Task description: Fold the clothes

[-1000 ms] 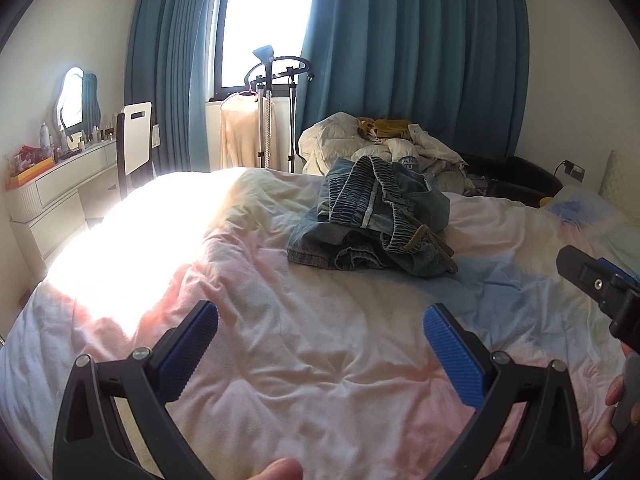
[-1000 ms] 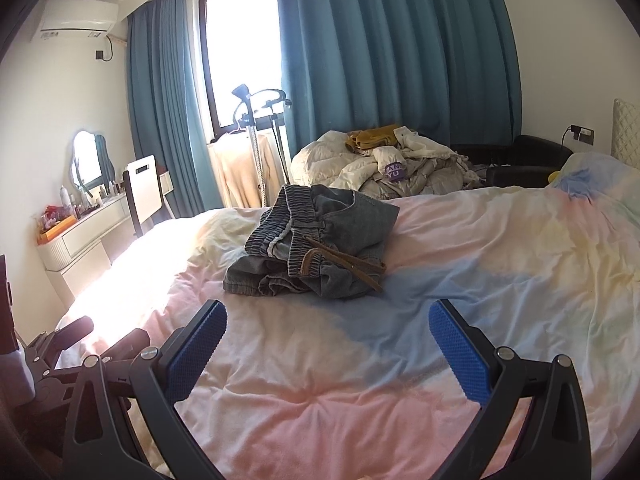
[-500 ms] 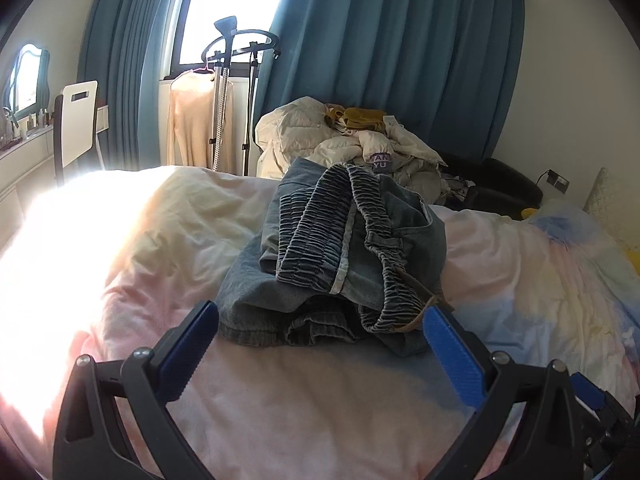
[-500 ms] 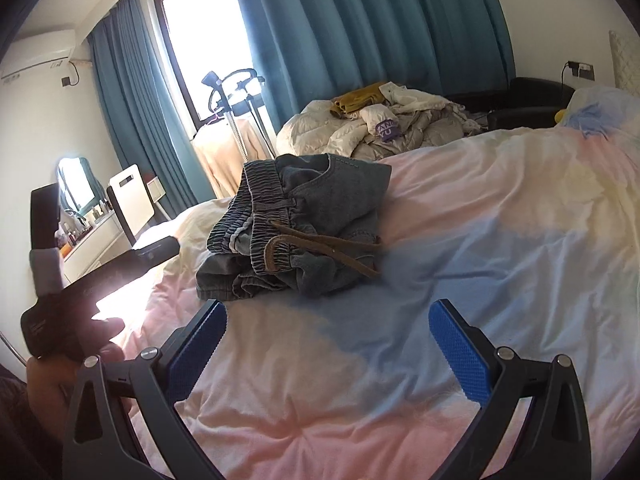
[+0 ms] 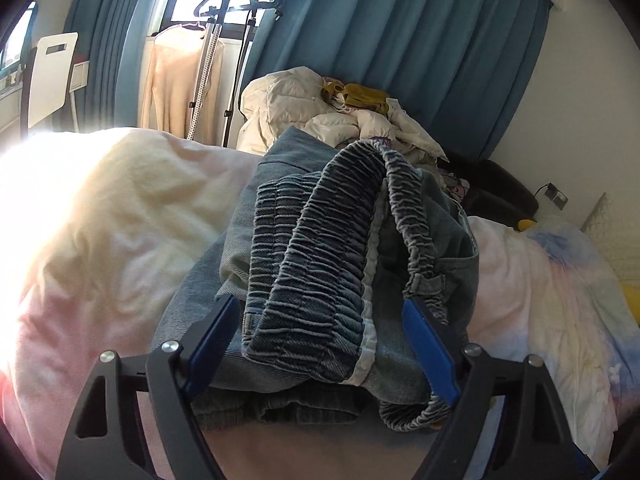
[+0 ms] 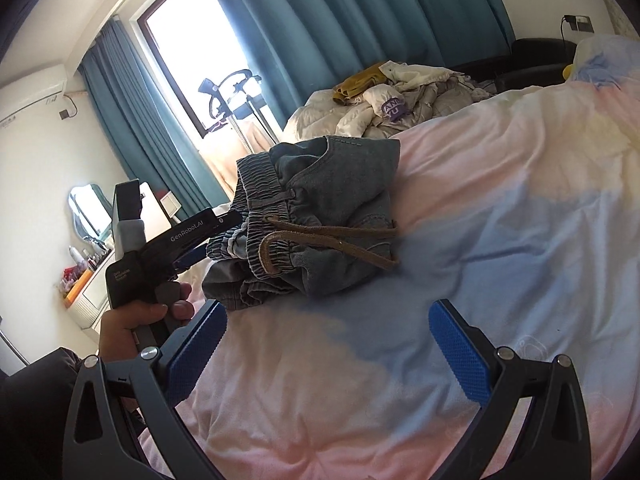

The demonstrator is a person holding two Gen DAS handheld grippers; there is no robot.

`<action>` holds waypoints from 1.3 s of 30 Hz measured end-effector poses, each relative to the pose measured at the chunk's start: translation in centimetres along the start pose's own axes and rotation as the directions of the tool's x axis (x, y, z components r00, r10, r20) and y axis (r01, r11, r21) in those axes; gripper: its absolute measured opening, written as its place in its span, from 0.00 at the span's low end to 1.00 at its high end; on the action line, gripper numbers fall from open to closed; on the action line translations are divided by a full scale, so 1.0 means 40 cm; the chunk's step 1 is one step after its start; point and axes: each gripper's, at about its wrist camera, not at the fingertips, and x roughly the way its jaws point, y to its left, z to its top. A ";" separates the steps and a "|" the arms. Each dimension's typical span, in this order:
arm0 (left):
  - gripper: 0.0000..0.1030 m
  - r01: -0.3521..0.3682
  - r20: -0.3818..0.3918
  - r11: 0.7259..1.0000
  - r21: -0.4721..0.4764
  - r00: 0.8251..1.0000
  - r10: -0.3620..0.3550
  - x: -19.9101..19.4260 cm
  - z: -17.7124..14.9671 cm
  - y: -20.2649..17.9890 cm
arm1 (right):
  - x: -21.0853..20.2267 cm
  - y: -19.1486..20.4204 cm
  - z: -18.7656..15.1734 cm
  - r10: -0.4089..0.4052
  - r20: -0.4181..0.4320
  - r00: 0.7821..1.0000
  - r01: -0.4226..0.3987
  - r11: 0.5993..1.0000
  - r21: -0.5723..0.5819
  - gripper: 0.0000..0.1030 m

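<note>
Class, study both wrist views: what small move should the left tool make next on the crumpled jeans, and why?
Probably close the left tool on the ribbed elastic waistband of the crumpled blue denim jeans. Its open blue pads already flank that band, while the open right tool hangs short of the heap.

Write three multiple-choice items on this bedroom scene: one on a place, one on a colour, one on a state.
1. Where do the denim trousers lie?
A. on the bed
B. on the chair
C. on the floor

2. What colour are the curtains?
A. red
B. teal blue
C. white

3. How does the left gripper stand?
A. shut on the drawstring
B. open around the waistband
C. out of view

Answers: 1 A, they rest on the pastel duvet; 2 B, teal folds beside the window; 3 B, its blue fingers flank the elastic waistband, apart.
</note>
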 end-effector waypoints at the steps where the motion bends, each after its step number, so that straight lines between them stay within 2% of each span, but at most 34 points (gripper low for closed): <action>1: 0.78 0.001 -0.023 1.000 -0.022 1.000 -0.002 0.013 0.002 0.007 | -0.001 -0.005 0.001 0.008 0.000 1.000 -0.008 1.000 0.011 1.00; 2: 0.77 -0.004 -0.033 0.999 -0.053 0.999 0.002 0.018 0.004 0.014 | -0.002 -0.009 0.001 0.020 -0.003 1.000 -0.019 1.000 0.024 1.00; 4: 0.65 -0.013 -0.053 0.994 -0.110 0.999 0.008 0.025 0.007 0.027 | -0.006 -0.014 0.003 0.029 0.001 1.000 -0.029 0.999 0.033 1.00; 6: 0.59 -0.008 -0.062 0.991 -0.132 0.998 -0.001 0.013 0.005 0.023 | -0.012 -0.016 0.005 0.032 0.008 0.999 -0.033 0.999 0.035 1.00; 10: 0.52 -0.013 -0.038 0.999 -0.050 0.999 0.011 -0.053 -0.018 -0.051 | -0.026 -0.018 0.011 0.037 0.026 0.999 -0.038 0.999 0.030 1.00; 12: 0.47 0.027 -0.032 0.999 -0.029 0.999 -0.028 -0.105 -0.038 -0.094 | -0.044 -0.019 0.016 0.046 0.045 0.998 -0.048 0.999 0.023 1.00; 16: 0.45 0.073 -0.005 0.992 0.103 0.997 -0.072 -0.243 -0.109 -0.210 | -0.097 -0.054 0.027 0.078 0.091 0.993 -0.085 0.993 0.082 1.00; 18: 0.43 0.105 -0.015 0.988 0.117 0.994 -0.104 -0.295 -0.159 -0.237 | -0.121 -0.069 0.031 0.096 0.109 0.989 -0.108 0.988 0.109 1.00; 19: 0.39 0.120 -0.021 0.985 0.124 0.993 -0.119 -0.319 -0.184 -0.251 | -0.131 -0.073 0.031 0.102 0.114 0.988 -0.115 0.987 0.116 1.00; 20: 0.27 0.130 -0.030 0.982 0.137 0.991 -0.127 -0.338 -0.213 -0.257 | -0.142 -0.076 0.032 0.109 0.119 0.987 -0.124 0.985 0.121 1.00; 21: 0.10 0.137 -0.037 0.979 0.150 0.990 -0.133 -0.356 -0.242 -0.264 | -0.151 -0.076 0.032 0.122 0.123 0.985 -0.137 0.983 0.123 1.00; 23: 0.10 0.119 -0.015 0.974 0.194 0.993 -0.119 -0.387 -0.299 -0.274 | -0.167 -0.071 0.032 0.152 0.130 0.980 -0.167 0.979 0.119 1.00; 25: 0.10 0.121 -0.028 0.969 0.216 0.993 -0.118 -0.389 -0.334 -0.272 | -0.169 -0.060 0.029 0.178 0.121 0.977 -0.191 0.976 0.106 1.00; 30: 0.10 0.096 -0.026 0.979 0.180 0.995 -0.093 -0.397 -0.346 -0.226 | -0.135 -0.050 0.000 0.194 0.066 0.979 -0.201 0.972 0.123 1.00; 32: 0.13 0.099 -0.034 0.983 0.155 0.995 -0.094 -0.401 -0.343 -0.194 | -0.113 -0.061 -0.007 0.175 0.051 0.983 -0.181 0.971 0.158 1.00; 34: 0.21 0.099 -0.037 0.988 0.118 0.995 -0.095 -0.401 -0.340 -0.154 | -0.092 -0.080 -0.013 0.152 0.040 0.987 -0.157 0.967 0.202 1.00; 39: 0.22 0.075 -0.046 0.996 -0.051 0.996 -0.077 -0.376 -0.330 -0.054 | -0.052 -0.159 -0.042 0.045 0.007 0.999 -0.045 0.940 0.337 1.00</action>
